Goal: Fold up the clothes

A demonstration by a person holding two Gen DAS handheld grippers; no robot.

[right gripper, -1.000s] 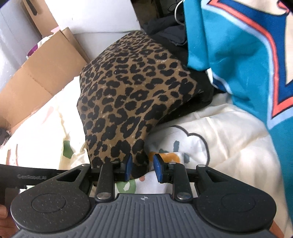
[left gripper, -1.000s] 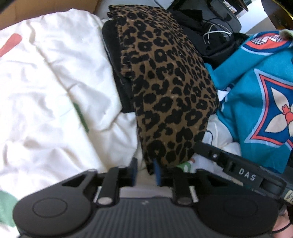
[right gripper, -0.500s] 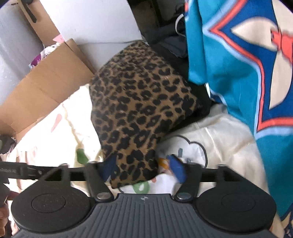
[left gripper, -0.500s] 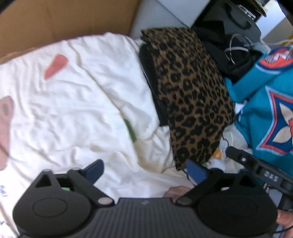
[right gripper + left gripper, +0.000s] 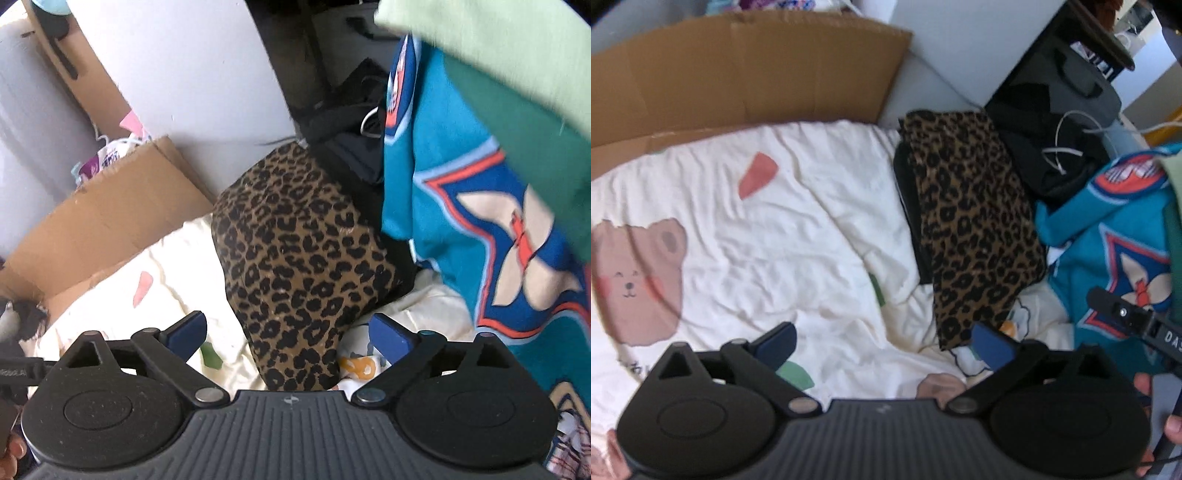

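A folded leopard-print garment (image 5: 967, 221) lies on top of a black folded garment (image 5: 908, 206) on the white cartoon-print bedspread (image 5: 775, 240). It also shows in the right wrist view (image 5: 303, 258). My left gripper (image 5: 882, 345) is open and empty, pulled back from the garment's near end. My right gripper (image 5: 288, 334) is open and empty, its jaws wide apart just short of the garment's near edge. A teal jersey with a blue and orange emblem (image 5: 1115, 258) lies to the right; it also shows in the right wrist view (image 5: 480, 221).
A flattened cardboard box (image 5: 738, 74) lies behind the bedspread. Dark bags with white cables (image 5: 1060, 147) sit behind the garments. A green cloth (image 5: 517, 55) hangs at the top right of the right wrist view. The other gripper's arm (image 5: 1137, 325) shows at the right.
Both grippers were shut on the near edge of the leopard-print garment; they have let go, opened wide and drawn back and upward. The garment stays folded on the pile.
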